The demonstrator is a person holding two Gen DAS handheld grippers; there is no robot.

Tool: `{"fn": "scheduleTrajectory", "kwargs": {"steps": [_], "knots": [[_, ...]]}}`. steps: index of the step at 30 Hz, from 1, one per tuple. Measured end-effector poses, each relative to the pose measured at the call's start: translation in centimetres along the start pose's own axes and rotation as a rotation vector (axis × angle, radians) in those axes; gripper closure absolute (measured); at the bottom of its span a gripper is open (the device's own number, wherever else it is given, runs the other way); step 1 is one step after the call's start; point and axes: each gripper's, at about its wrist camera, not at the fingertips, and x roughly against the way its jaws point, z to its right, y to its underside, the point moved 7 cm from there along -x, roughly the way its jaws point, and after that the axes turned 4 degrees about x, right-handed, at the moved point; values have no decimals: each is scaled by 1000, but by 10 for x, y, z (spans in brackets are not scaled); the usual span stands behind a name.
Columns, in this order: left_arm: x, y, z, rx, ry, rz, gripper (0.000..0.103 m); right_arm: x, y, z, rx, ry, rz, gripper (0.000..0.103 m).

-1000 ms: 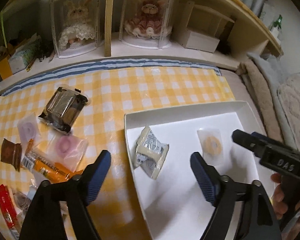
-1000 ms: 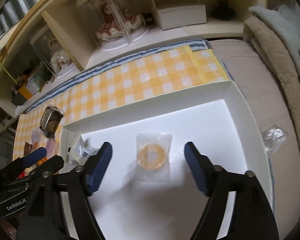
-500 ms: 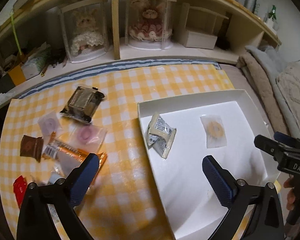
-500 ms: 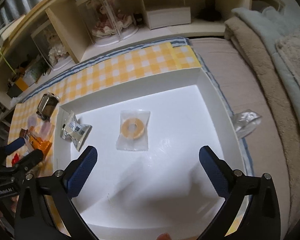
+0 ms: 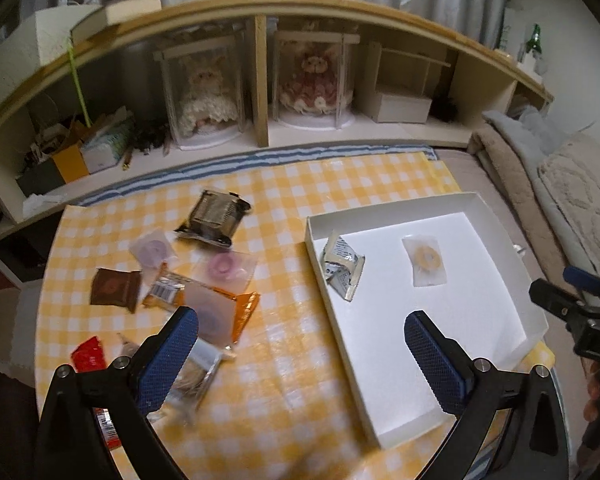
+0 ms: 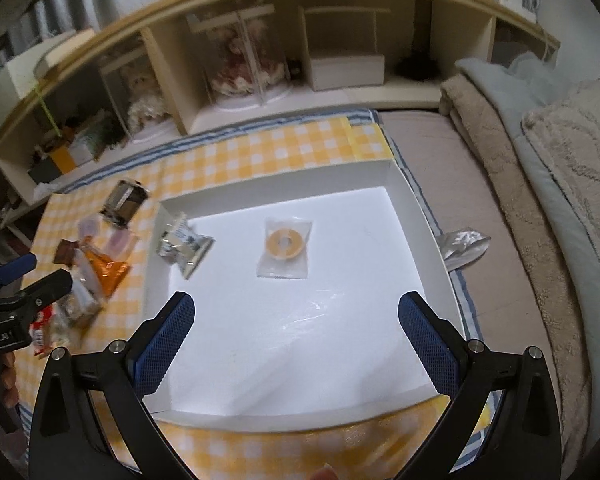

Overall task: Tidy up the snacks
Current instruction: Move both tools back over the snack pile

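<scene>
A white tray (image 5: 512, 236) (image 6: 420, 216) lies on the yellow checked cloth (image 5: 284, 360). Inside it rest a silver wrapped snack (image 5: 342, 266) (image 6: 184, 246) and a clear packet with an orange ring (image 5: 425, 260) (image 6: 286, 246). Left of the tray lie loose snacks: a dark packet (image 5: 214, 218), pink ring packets (image 5: 228, 270), a brown wrapper (image 5: 114, 290), an orange bar (image 5: 204, 300) and a red wrapper (image 5: 88, 354). My left gripper (image 5: 300, 356) hangs open above the cloth by the tray's left wall, holding nothing. High over the tray's near half, my right gripper (image 6: 294, 338) is open and empty.
A low shelf (image 5: 260, 80) with two dolls in clear cases (image 5: 316, 80) runs along the far side. Folded blankets (image 6: 540, 160) lie to the right. A crumpled silver wrapper (image 6: 462, 246) sits beside the tray's right wall.
Both grippers opened wider and rose back away from the tray, so both views now take in more of the cloth. The two snacks stay in the tray.
</scene>
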Motion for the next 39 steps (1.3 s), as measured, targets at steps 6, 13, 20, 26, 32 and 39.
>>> {"fn": "scheduleTrajectory", "kwargs": {"steps": [6,13,20,26,32,39], "knots": [[50,6,-22,22,-5,52,0,33,-2,-28,31,-34,69,0],[110,16,-60,34,-56,110,0,52,-4,-65,73,-79,121,0],[147,32,-106,89,-130,153,0,47,-2,-106,111,-151,131,0],[151,46,-149,197,-163,164,0,30,8,-152,171,-191,113,0],[124,56,-183,270,-196,119,0,6,19,-192,174,-254,79,0],[80,62,-215,317,-251,36,0,-39,22,-232,48,-301,-20,0]]}}
